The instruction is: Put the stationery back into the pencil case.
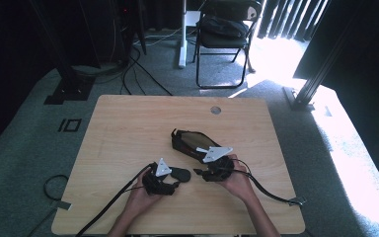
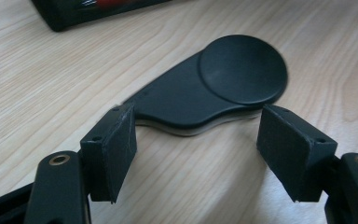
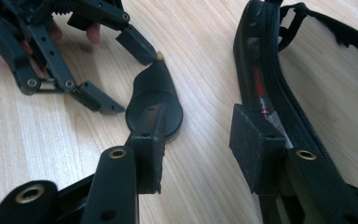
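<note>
1. While the high view is small and dim, it places both grippers low in the centre of the wooden table. The left gripper reaches a flat black tool with a round end, and the right gripper faces it from the right. An open black zip pouch lies just above them.
2. Left gripper view: the tool lies flat on the wood in mid-frame, round end to the right. The pads stand apart, one near each end of it. Whether their tips touch it I cannot tell, and nothing looks squeezed. A corner of the pouch sits at the upper left.
3. Right gripper view: the right gripper has its jaws partly spread with bare wood between them. One pad hangs over the tool's round end, and the other is beside the pouch wall. At the upper left, the left gripper's jaws bracket the narrow, brass-tipped end.
4. Progress, as I judge it: the pouch is unzipped and the tool is outside it, ungripped. If it is to be stowed, gripping, carrying and zipping all remain.
</note>
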Demonstrator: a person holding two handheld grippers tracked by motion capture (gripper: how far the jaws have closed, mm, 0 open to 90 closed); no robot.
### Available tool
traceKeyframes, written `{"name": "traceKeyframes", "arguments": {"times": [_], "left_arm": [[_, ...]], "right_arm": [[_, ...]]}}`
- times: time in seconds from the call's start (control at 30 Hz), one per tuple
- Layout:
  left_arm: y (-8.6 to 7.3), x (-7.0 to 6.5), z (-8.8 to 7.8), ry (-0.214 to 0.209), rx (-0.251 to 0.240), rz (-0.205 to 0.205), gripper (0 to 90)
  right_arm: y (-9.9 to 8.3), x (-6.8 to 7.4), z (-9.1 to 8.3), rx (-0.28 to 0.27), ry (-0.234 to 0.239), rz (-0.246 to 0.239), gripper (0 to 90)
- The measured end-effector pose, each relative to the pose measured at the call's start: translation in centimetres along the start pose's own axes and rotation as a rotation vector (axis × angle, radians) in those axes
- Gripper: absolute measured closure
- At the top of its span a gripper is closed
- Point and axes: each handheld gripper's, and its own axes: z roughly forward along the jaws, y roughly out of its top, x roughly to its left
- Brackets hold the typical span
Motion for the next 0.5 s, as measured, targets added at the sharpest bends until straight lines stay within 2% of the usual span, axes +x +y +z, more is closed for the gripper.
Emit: {"name": "traceKeyframes", "arguments": {"times": [0.17,0.3,0.4,0.5], "left_arm": [[0.3,-0.5,0.4,-0.016,-0.007,0.013,30.0],[0.4,-0.6,0.4,-0.017,-0.008,0.023,31.9],[0.4,-0.5,0.2,0.007,0.000,0.037,31.8],[0.5,-0.1,-0.1,0.053,0.020,0.049,31.7]], "right_arm": [[0.0,0.1,0.7,0.012,0.009,-0.001,54.4],[-0.1,0.1,1.2,0.013,0.012,0.017,53.0],[-0.2,0.1,1.5,0.012,0.015,0.026,52.2],[-0.3,0.2,1.9,0.003,0.017,0.044,51.4]]}}
